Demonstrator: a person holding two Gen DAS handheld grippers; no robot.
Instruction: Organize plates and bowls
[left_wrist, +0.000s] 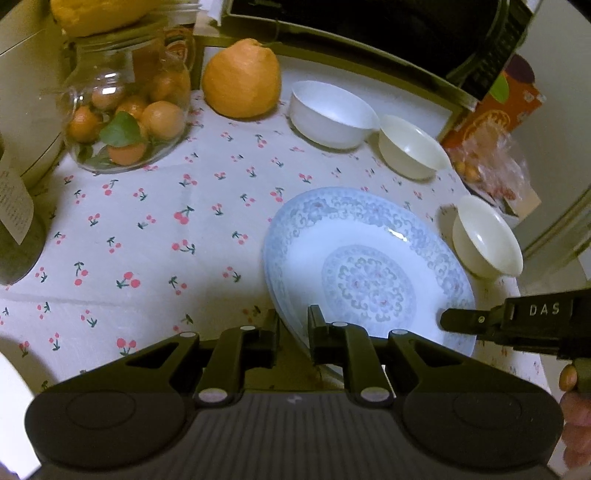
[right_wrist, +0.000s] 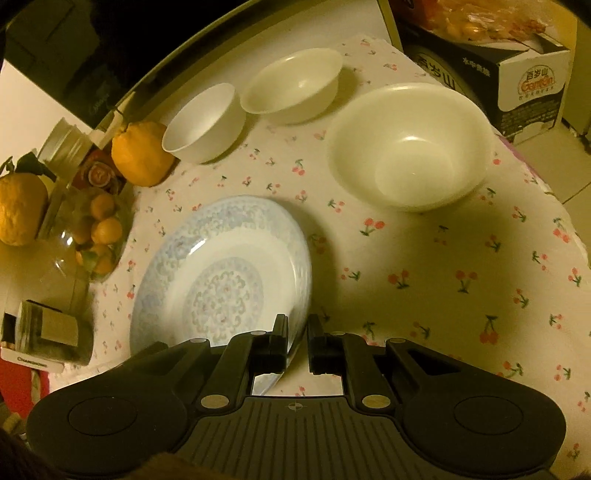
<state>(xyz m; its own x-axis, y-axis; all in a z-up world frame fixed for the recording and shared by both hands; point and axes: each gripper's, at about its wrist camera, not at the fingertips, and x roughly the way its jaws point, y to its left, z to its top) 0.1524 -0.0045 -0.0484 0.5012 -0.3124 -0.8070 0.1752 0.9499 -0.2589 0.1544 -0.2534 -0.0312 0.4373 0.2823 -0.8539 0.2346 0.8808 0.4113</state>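
A blue-patterned plate sits tilted over the cherry-print tablecloth. My left gripper is shut on its near rim. My right gripper is shut on the opposite rim, and in the left wrist view the right gripper reaches in from the right. Behind the plate stand a white bowl and a cream bowl. A third cream bowl stands close beside the plate.
A glass jar of small oranges and a large orange citrus stand at the table's back. A dark labelled bottle is at the left edge. A printed carton sits beyond the table's far corner.
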